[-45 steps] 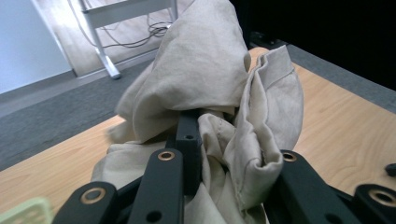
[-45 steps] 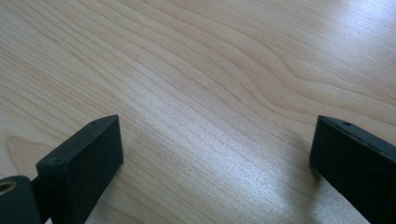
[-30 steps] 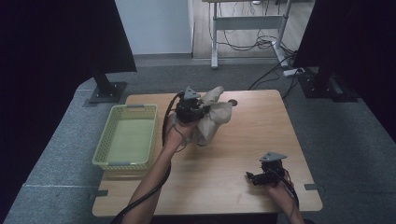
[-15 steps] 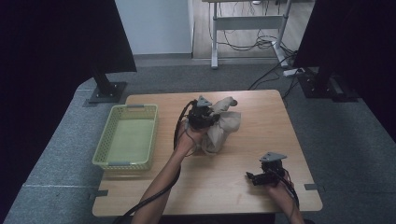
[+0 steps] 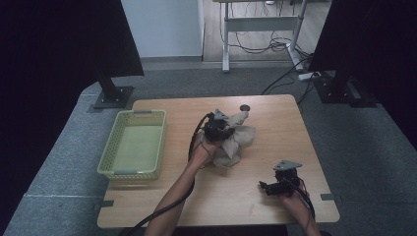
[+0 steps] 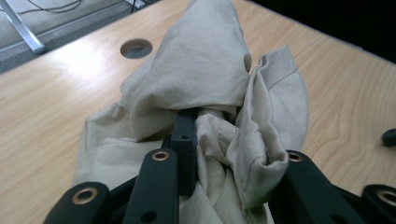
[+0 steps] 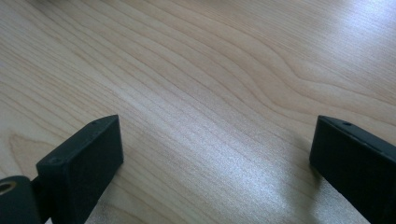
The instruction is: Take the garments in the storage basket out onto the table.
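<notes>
A crumpled beige cloth (image 5: 237, 141) lies bunched on the wooden table (image 5: 255, 211), just right of centre. My left gripper (image 5: 222, 130) sits low over the cloth's left side. In the left gripper view a thick fold of the cloth (image 6: 205, 70) is gathered between the black jaws of the left gripper (image 6: 219, 128), hiding the right jaw's tip. The jaws have just been opening a little with the fold still between them. My right gripper (image 5: 265, 187) rests near the table's front right, pointing left. In its own view the right gripper (image 7: 215, 140) stands open over bare wood.
A yellow-green mesh basket (image 5: 132, 172) stands on the table's left side with nothing in it. A round cable hole (image 5: 244, 106) lies near the far edge, just behind the cloth. Dark screens on stands flank the table, and a desk frame with cables stands beyond.
My left hand has carried the cloth to the right and down, from hanging above the table to lying bunched on it. The right gripper has not moved.
</notes>
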Demonstrator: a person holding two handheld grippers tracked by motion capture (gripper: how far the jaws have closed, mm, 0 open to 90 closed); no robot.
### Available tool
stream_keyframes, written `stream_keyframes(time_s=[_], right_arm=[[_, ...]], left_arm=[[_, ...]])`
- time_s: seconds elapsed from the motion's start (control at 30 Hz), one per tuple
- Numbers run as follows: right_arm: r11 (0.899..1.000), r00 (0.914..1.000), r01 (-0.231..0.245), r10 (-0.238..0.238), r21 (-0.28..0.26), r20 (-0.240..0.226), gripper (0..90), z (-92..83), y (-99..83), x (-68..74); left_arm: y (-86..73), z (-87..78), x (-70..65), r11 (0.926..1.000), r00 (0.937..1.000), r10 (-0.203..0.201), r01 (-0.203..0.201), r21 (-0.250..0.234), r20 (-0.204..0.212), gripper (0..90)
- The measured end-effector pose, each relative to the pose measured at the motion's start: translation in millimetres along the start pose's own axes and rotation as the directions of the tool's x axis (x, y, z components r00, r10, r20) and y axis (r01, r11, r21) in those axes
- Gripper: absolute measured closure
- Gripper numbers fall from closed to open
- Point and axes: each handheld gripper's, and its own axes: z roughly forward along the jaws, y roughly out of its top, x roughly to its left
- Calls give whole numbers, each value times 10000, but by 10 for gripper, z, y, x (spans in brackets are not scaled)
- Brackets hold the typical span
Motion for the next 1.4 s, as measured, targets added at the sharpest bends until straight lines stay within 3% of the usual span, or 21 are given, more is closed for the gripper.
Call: stream_keyframes(time_s=[0.23, 0.6, 1.03, 1.13, 1.2, 1.4], right_arm=[[10000, 10000, 8, -8, 6, -12, 25, -1, 0, 1], [10000, 10000, 41, -41, -13, -32, 26, 1, 0, 1], [10000, 10000, 54, -54, -14, -38, 26, 1, 0, 1], [10000, 10000, 56, -56, -14, -43, 26, 1, 0, 1], [10000, 10000, 61, -61, -13, -47, 26, 1, 0, 2], [10000, 10000, 70, -70, -16, -52, 25, 1, 0, 2]], left_arm=[[-124, 168, 7, 9997, 10000, -52, 52, 218, -16, 694], [-401, 465, 68, 9934, 9988, -44, 100, 1139, -493, 658], [-478, 539, 79, 9920, 9987, -309, 356, 1212, -403, 603], [-476, 543, 83, 9922, 9992, -264, 298, 1214, -299, 560], [-458, 542, 77, 9917, 9985, -346, 397, 1221, -432, 417], [-402, 478, 62, 9923, 9978, -504, 550, 1114, -431, 210]])
